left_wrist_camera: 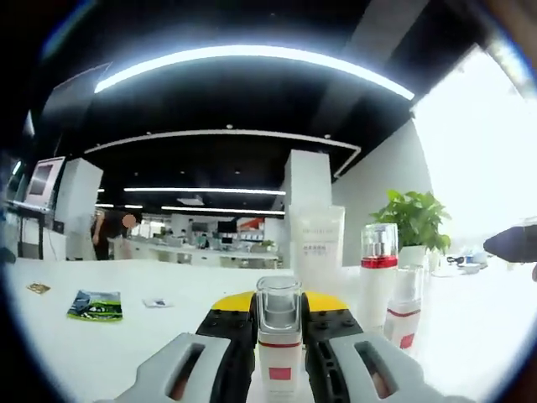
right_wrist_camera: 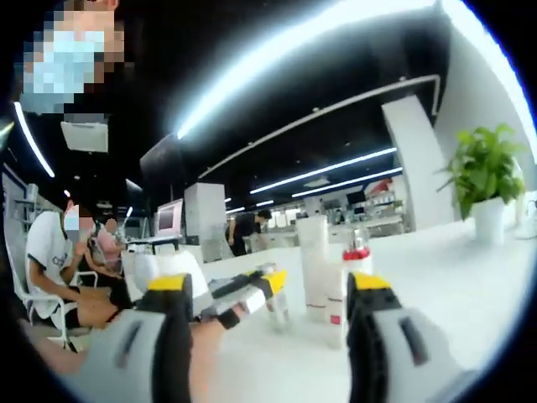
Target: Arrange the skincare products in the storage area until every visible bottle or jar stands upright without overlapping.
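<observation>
The left gripper view has stuff the right one lacks: a green printed packet and a couple of small flat sachets lying on the white table off to the left. The right gripper view catches people sitting in chairs past the table edge, plus a side-on look at the left hand-held gripper reaching in from the left, yellow-tipped and black.

In the left gripper view the left hand-held gripper is narrowed right down on a small bottle, its grey jaws with black pads pressing both sides. The bottle is upright, white body with a red band and a clear, chunky, squarish cap. Just right of it stand a taller bottle with a red collar and clear top, and a shorter frosted one beside it. Behind them is a tall matte white tube with small print. A leafy potted plant in a white pot sits further back.

The right hand-held gripper is spread wide and holds nothing, hanging above the table; the tube and red-collared bottle sit beyond its jaws.
</observation>
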Demonstrator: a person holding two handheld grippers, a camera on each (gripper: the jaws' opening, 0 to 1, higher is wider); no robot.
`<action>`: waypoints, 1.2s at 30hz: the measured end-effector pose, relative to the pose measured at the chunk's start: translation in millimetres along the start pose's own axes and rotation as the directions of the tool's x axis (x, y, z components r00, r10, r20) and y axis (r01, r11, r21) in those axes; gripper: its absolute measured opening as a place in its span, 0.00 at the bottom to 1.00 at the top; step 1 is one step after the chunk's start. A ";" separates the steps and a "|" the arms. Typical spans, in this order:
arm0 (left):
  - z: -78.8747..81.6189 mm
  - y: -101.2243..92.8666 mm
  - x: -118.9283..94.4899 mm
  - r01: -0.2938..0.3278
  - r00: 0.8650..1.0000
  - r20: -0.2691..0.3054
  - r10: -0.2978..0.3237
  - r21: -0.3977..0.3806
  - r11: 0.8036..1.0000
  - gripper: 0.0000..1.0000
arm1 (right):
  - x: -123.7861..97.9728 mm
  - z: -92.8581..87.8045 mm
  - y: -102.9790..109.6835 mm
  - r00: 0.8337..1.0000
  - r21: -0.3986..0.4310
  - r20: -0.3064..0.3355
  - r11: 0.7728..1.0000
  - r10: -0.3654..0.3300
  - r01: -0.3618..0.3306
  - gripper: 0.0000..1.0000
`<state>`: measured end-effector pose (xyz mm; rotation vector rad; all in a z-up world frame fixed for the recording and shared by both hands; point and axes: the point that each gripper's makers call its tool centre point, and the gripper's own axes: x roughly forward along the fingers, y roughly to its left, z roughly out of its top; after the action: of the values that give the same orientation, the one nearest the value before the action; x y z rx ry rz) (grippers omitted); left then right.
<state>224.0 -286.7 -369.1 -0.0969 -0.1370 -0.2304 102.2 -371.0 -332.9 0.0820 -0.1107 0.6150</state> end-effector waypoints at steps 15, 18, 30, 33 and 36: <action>-1.3 -10.2 10.9 0.027 0.999 -0.036 -0.027 0.005 1.000 0.19 | -27.6 -16.1 -50.5 0.984 -0.146 -0.140 0.980 0.115 -0.135 1.00; -1.6 -10.3 11.8 0.030 0.999 -0.042 -0.030 -0.001 1.000 0.19 | -29.8 -16.0 -55.0 0.985 -0.141 -0.132 0.982 0.110 -0.129 1.00; 0.8 -22.2 12.6 0.012 1.000 -0.029 -0.012 -0.005 1.000 0.19 | -33.8 -26.9 -53.5 0.983 -0.106 -0.140 0.986 0.116 -0.131 1.00; -0.1 -25.8 12.4 0.010 1.000 -0.027 -0.010 -0.012 1.000 0.19 | -35.1 -29.5 -56.1 0.983 -0.094 -0.144 0.987 0.115 -0.129 1.00; -3.1 -27.1 13.9 0.006 1.000 -0.029 -0.007 -0.020 1.000 0.19 | -37.7 -31.2 -56.2 0.983 -0.092 -0.145 0.987 0.116 -0.130 0.99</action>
<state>231.5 -316.4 -368.0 -0.1126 -0.1062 -0.2395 106.7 -434.8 -371.1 -0.0664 -0.0109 0.7357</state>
